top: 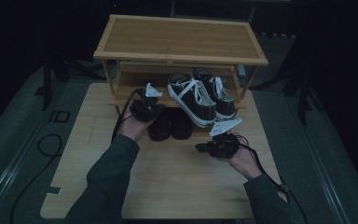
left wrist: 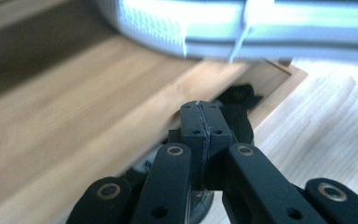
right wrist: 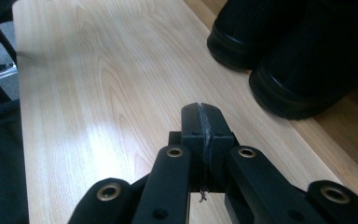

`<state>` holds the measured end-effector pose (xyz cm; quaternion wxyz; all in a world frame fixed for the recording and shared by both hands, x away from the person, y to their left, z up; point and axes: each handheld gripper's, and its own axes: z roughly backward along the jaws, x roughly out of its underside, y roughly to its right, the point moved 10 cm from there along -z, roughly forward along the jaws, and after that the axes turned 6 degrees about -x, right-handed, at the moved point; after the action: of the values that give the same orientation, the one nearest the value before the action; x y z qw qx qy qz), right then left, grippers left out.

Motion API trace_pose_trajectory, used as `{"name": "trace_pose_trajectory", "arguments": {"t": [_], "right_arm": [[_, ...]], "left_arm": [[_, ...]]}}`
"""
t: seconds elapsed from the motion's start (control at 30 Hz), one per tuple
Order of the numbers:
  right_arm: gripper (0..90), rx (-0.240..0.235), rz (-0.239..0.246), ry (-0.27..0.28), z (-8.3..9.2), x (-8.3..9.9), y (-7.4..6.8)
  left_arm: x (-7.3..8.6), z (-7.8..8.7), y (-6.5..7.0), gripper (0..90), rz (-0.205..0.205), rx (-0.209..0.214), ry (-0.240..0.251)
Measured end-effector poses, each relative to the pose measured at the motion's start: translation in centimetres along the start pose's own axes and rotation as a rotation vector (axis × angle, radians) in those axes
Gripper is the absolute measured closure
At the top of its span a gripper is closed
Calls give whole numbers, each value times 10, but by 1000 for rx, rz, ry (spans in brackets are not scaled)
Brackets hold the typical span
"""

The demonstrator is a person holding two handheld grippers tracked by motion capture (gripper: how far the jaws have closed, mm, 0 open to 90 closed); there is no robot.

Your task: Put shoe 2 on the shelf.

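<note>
A pair of black-and-white sneakers (top: 200,95) lies on the lower shelf of a wooden shoe rack (top: 179,39), toes jutting over its front edge. Below them a pair of black shoes (top: 170,125) stands on the table. My left gripper (top: 153,108) hovers by the shelf's front edge, left of the sneakers; its jaws (left wrist: 200,122) are shut with nothing between them, under a sneaker's white sole (left wrist: 223,28). My right gripper (top: 200,148) is low over the table, right of the black shoes (right wrist: 298,56); it (right wrist: 203,123) is shut and holds nothing.
The light wooden table (top: 168,186) has bare room in front of the shoes and on its left side. The rack's top shelf (top: 177,37) carries nothing. A black cable (top: 46,149) loops on the grey floor at the left. The surroundings are dark.
</note>
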<state>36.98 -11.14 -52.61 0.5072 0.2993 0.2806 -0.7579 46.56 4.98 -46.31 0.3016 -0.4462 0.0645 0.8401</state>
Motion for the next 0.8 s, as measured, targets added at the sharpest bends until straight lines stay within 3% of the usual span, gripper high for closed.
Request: {"name": "trace_pose_trajectory", "arguments": {"t": [0.1,0.17,0.3,0.63,0.8], "right_arm": [[894,1,-9,0,0,3,1],[894,3,-11,3,1,5,1],[893,4,-12,6,3,6,2],[889,5,-15,9,3,5,4],[889,12,-14,29,6,3,5]], "left_arm": [[-13,-1,2,900,-4,10,18],[-19,-3,1,900,-12,-17,19],[-28,-11,0,900,-13,-24,5],[-30,-22,-3,900,-39,-120,-17],[-31,-24,-6,900,-28,-143,-24]]}}
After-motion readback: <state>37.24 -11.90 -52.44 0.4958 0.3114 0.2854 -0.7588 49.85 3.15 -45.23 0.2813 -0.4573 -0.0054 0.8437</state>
